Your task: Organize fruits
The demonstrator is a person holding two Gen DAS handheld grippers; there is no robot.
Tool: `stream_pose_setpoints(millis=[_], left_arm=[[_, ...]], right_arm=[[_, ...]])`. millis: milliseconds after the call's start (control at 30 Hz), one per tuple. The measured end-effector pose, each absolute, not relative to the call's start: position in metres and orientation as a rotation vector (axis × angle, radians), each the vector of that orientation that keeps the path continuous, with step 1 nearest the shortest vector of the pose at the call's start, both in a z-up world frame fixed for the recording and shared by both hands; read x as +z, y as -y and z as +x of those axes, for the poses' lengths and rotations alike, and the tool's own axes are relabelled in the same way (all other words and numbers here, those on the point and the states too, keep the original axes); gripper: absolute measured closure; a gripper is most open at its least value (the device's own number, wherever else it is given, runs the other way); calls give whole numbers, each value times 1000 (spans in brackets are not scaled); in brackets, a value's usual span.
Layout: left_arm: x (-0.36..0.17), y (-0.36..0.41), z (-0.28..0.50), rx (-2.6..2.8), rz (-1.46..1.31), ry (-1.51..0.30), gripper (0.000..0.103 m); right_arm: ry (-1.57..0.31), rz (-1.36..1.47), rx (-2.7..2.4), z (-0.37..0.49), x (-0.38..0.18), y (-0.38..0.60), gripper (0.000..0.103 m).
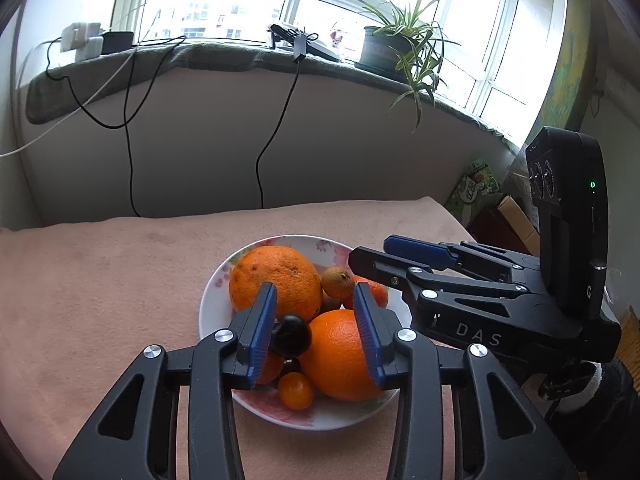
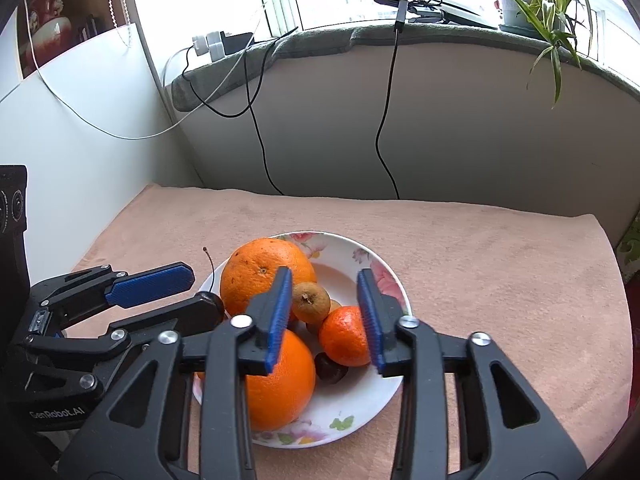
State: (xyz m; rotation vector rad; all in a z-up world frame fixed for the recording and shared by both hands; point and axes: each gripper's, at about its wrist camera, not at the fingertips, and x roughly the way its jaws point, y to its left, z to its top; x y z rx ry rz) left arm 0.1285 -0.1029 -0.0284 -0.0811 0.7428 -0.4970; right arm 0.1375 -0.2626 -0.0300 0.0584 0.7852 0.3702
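Right now the dark cherry (image 1: pixel 291 336) touches only one pad of the left gripper (image 1: pixel 316 334), whose jaws stand apart above the bowl (image 1: pixel 212 284), while the right gripper (image 2: pixel 326 320) hangs open over the mandarin (image 2: pixel 344 336).

Both wrist cameras look steeply down, close over the floral bowl (image 1: pixel 212 292) (image 2: pixel 384 276) (left view from its left, right from its right), sharing the far windowsill (image 1: pixel 224 56) (image 2: pixel 440 36).

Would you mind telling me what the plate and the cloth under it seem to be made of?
Plate: probably glazed ceramic, since it is glossy white with printed pink flowers; melamine is also possible. Cloth: soft, matte pinkish fleece or towelling, with a fuzzy nap and rumpled edges.
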Motion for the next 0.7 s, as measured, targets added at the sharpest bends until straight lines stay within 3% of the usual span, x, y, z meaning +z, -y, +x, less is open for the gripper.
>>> stream_pose_setpoints(millis=[33,100,167,233,300,633,700], left_arm=[[-28,102,127,-496,-80,-739,60],[-26,101,125,-494,-81,-730,52],[-25,99,122,-491,-80,-724,52],[-24,98,120,-482,-73,-720,43],[-23,96,117,-464,-68,-712,36],[-14,82,99,-392,-57,-678,30],[-11,78,93,-374,-50,-664,23]], right_arm=[[-778,61,366,136,-29,263,43],[-774,63,364,134,-27,265,43],[-771,57,359,132,-24,265,43],[-764,45,344,129,-22,264,28],[-748,41,329,125,-20,265,21],[-756,68,297,114,-15,272,20],[-746,65,294,109,-13,273,20]])
